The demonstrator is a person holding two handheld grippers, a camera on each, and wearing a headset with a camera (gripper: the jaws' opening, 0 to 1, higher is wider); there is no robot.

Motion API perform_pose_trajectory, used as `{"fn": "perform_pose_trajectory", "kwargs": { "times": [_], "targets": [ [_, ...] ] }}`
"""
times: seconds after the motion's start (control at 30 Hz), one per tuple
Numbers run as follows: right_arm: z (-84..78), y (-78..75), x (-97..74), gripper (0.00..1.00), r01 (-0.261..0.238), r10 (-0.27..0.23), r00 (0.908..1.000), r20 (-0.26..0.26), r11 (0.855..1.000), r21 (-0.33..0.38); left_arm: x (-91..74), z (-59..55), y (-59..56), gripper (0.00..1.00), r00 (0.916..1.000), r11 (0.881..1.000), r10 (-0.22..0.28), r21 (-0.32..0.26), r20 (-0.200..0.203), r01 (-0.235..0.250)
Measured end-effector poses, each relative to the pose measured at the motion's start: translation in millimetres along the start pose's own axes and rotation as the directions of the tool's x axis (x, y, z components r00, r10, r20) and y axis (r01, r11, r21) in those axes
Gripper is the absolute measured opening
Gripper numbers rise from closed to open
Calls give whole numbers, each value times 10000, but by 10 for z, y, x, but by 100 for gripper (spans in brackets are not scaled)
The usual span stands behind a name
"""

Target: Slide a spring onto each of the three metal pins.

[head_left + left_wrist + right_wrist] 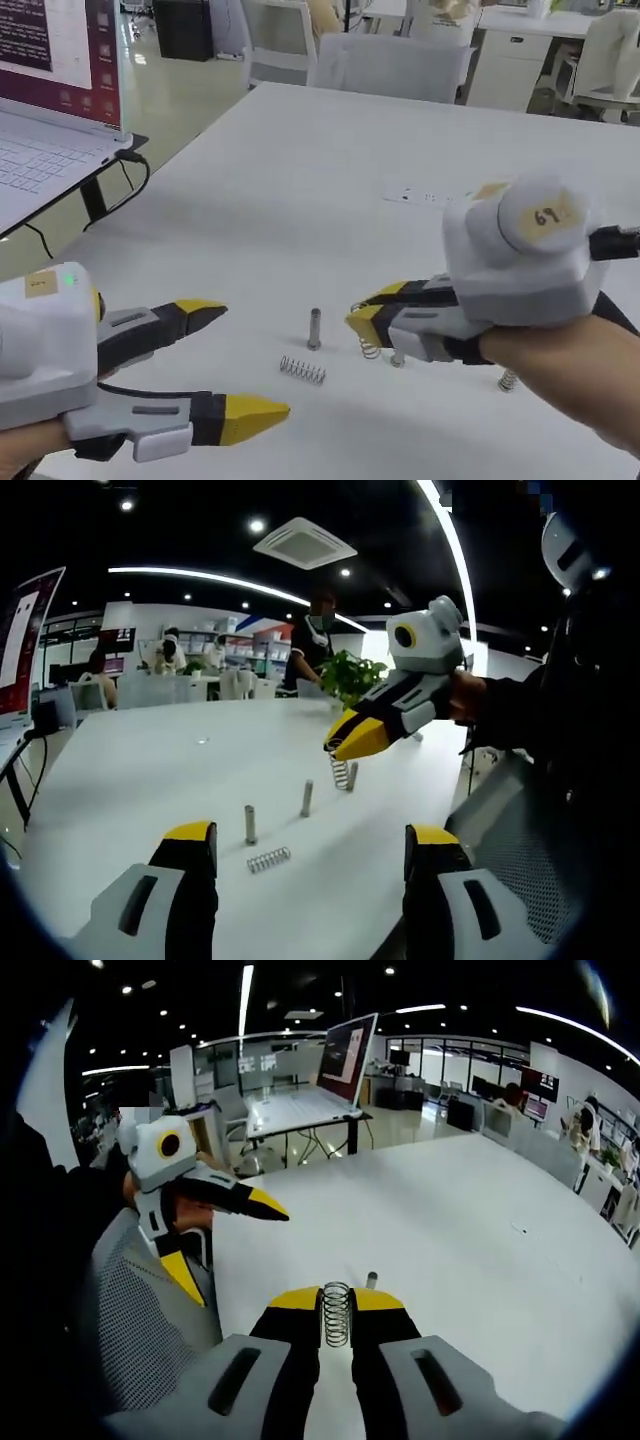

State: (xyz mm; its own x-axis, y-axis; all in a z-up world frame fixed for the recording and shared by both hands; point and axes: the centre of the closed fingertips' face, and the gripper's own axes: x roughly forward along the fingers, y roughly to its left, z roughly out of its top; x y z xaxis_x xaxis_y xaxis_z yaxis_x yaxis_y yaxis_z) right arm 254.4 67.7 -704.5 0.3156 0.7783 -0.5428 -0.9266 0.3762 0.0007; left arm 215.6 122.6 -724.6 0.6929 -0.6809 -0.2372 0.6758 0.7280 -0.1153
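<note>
A bare metal pin stands upright on the white table. A loose spring lies flat just in front of it. My right gripper is shut on a second spring, which hangs from its yellow tips close beside another pin. In the right gripper view that spring sits upright between the jaws, with a pin just beyond. My left gripper is open at the near left, holding nothing. In the left gripper view I see two pins and the lying spring.
A further spring stands upright at the right under my forearm; whether a pin is inside it I cannot tell. An open laptop on a stand with a cable occupies the far left. Chairs line the table's far edge.
</note>
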Motion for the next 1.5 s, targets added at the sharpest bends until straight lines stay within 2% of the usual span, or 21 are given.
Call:
{"fn": "perform_pose_trajectory", "kwargs": {
  "times": [0.2, 0.27, 0.37, 0.43, 0.57, 0.8, 1.03, 1.5],
  "targets": [
    [313, 220, -84, 8, -493, 505, 9957, 770, 9986, -172, 21, 200, -119, 61, 9983, 9990, -419, 143, 412, 414],
    [388, 280, -97, 8, -635, 650, 9933, 955, 9978, -190, 19, 258, -160, 54, 9967, 9981, -613, 144, 527, 606],
    [477, 349, -109, 8, -781, 816, 9894, 1201, 9964, -338, 25, 332, -211, 47, 9951, 9970, -756, 236, 637, 742],
    [520, 387, -112, 8, -848, 887, 9879, 1276, 9958, -358, 36, 394, -245, 46, 9938, 9959, -844, 380, 719, 818],
    [600, 443, -123, 8, -1009, 1049, 9828, 1517, 9943, -339, 52, 509, -277, 38, 9892, 9940, -1045, 439, 1026, 1004],
    [657, 490, -130, 8, -1137, 1177, 9777, 1737, 9930, -328, 93, 535, -300, 29, 9874, 9920, -1190, 538, 1039, 1139],
    [707, 551, -152, 8, -1234, 1288, 9737, 1881, 9915, -403, 133, 572, -314, 17, 9858, 9909, -1263, 598, 1111, 1203],
    [708, 569, -166, 8, -1322, 1356, 9705, 1994, 9908, -303, 179, 586, -325, 3, 9857, 9894, -1249, 882, 1128, 1152]
  ]
}}
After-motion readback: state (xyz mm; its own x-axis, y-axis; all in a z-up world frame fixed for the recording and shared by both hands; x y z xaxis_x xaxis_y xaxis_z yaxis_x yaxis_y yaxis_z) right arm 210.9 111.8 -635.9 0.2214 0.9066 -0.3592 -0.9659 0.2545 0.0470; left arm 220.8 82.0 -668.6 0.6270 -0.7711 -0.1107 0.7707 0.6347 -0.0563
